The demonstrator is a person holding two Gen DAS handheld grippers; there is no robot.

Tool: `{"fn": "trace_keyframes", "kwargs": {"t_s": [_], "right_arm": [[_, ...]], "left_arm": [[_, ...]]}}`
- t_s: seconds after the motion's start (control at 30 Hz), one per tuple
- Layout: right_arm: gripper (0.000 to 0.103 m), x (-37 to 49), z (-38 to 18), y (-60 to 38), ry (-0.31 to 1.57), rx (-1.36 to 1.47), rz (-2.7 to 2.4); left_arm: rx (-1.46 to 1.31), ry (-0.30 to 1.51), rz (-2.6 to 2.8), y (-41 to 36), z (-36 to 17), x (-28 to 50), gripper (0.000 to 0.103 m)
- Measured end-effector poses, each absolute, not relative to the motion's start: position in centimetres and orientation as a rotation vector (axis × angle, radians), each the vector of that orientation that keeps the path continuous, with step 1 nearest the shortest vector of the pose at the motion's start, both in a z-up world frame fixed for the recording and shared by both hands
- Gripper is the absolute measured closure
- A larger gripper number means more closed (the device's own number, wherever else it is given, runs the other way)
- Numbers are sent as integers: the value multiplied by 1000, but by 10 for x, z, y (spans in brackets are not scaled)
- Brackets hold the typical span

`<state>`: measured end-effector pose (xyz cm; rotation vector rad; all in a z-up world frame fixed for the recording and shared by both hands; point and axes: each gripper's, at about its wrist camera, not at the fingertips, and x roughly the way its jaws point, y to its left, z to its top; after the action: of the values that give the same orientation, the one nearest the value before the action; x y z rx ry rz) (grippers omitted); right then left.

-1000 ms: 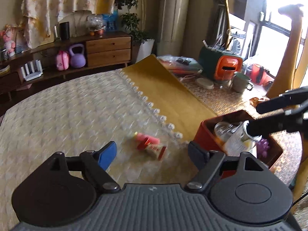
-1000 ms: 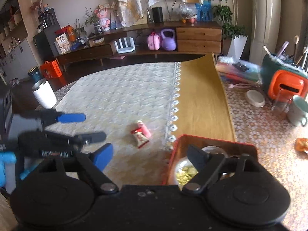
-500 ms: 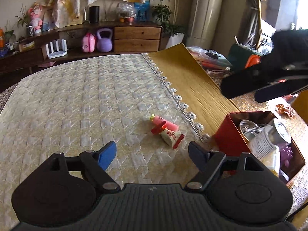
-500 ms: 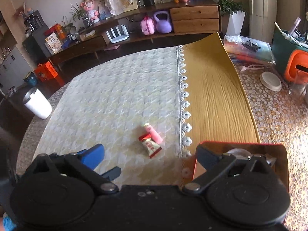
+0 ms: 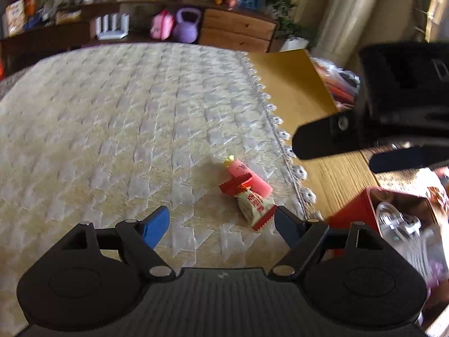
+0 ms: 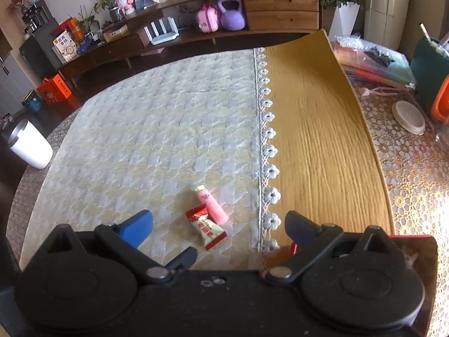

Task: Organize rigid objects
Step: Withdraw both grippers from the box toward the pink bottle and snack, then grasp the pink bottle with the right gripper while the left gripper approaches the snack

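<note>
Both grippers wide, holding nothing; right gripper (image 6: 217, 223) closing slightly, left gripper (image 5: 221, 223) near candy (image 5: 255, 205) touching pink tube (image 5: 247, 175) on cloth (image 5: 126, 129); red box (image 5: 350, 213) beside

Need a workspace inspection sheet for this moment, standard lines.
Surface: quilted cream cloth, lace edge beside a yellow mat.
Job's things: pink tube touching red-and-white candy wrapper on the cloth; red box holds blurred items.
Clutter: white lid, plastic packets on the far table.
Grippers: left gripper open, empty; right gripper closing slightly, jaws wide, nothing pressed.
Cables: nothing seen.
Surroundings: wooden sideboard, purple kettlebell, white cup.
</note>
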<state>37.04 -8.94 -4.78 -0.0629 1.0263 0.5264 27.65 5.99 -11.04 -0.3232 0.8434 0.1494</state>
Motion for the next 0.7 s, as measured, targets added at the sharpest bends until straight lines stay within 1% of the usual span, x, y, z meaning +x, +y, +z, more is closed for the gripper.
{"fn": "trace_keyframes", "kwargs": {"t_s": [0.27,0.47,0.53,0.67,0.7], "right_arm": [[5,382,-56,-82,1026,-104,540],[12,391,-61,-81,1033,-101,538],[15,393,-62,-80,1034,-107,539],[18,396,-65,-75,1033,-119,542],[19,397,-65,-74,1034,-120,543]], "left_arm": [[-323,848,211,51,-120,300,21],[-321,838,236,46,-127,308,21],[-310,831,243,44,-130,306,22],[-294,813,243,43,-131,303,22],[-291,811,244,44,-131,302,23]]}}
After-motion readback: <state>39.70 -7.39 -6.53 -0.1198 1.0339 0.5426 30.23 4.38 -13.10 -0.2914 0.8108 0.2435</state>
